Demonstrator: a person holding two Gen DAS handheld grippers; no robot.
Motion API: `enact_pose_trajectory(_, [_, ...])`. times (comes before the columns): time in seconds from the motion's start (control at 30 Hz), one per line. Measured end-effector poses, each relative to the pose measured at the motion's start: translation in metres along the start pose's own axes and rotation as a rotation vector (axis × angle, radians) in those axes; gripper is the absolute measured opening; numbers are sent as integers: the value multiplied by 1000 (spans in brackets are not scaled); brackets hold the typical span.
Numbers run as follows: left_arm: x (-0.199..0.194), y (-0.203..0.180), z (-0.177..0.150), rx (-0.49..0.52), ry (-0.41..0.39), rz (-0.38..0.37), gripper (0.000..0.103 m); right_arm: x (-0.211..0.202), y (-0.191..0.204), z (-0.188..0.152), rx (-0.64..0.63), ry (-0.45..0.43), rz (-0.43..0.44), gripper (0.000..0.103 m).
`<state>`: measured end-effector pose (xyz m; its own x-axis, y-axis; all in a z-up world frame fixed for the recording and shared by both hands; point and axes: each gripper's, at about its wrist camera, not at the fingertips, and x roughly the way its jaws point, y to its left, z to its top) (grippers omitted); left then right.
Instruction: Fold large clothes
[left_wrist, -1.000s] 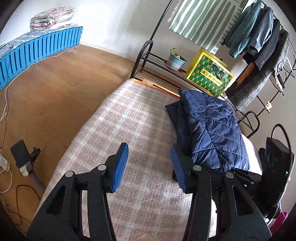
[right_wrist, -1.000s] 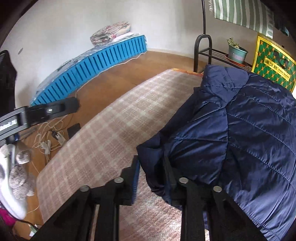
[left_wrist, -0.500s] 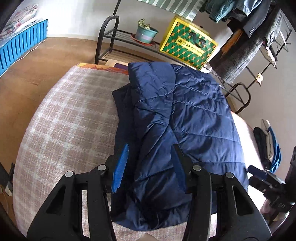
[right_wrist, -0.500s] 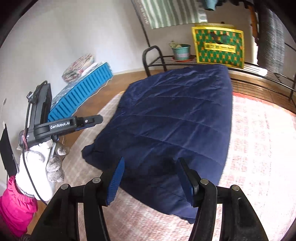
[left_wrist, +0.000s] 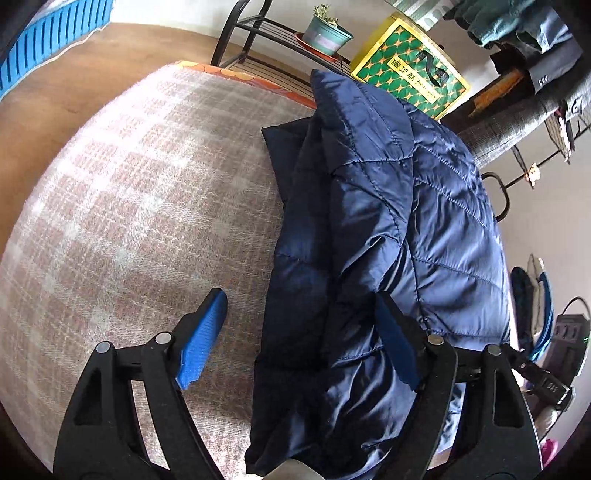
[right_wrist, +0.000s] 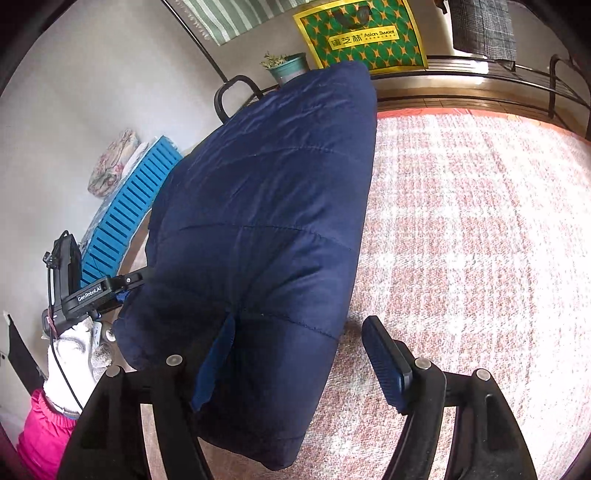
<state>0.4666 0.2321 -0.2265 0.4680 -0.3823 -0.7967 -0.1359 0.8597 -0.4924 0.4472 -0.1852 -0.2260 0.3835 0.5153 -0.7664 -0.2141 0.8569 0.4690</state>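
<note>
A navy quilted puffer jacket (left_wrist: 399, 229) lies folded lengthwise on a pink-and-white plaid blanket (left_wrist: 140, 206). My left gripper (left_wrist: 299, 343) is open, its jaws straddling the jacket's near left edge. In the right wrist view the jacket (right_wrist: 266, 229) is a long folded bundle. My right gripper (right_wrist: 299, 358) is open around the jacket's near right edge, with the left finger under the fabric. The left gripper (right_wrist: 110, 288) shows at the jacket's far side, held by a white-gloved hand.
A black metal rack (left_wrist: 255, 33) beyond the blanket holds a potted plant (left_wrist: 325, 33) and a green-yellow bag (left_wrist: 410, 74). Clothes hang at upper right (left_wrist: 535, 48). A blue slatted mat (right_wrist: 125, 218) lies on the wooden floor.
Both grippers have moved in close to the jacket's near end and opened wider. The right gripper's left finger has slid under the jacket edge.
</note>
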Motion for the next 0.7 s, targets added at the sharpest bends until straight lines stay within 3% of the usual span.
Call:
enact_pose_trajectory(0.1, [-3,12,12,-97,18,-104,83,1,-8,4,23,5,59,74])
enact_pose_trajectory(0.3, [5,30,32,-208,46,-211,83,10,-21,18,71,15,135,78])
enact_pose_trajectory(0.37, [8,33,38,-218,53,-226,83,11,-28,25,88,9,163,83])
enact_pose_trajectory(0.53, [8,42,49,-248,65,-261,83,16,-36,38,134,-5,218,83])
enact_pose_trajectory(0.7, [18,41,56,-235,97,-268,89,34,-26,42,106,20,212,84])
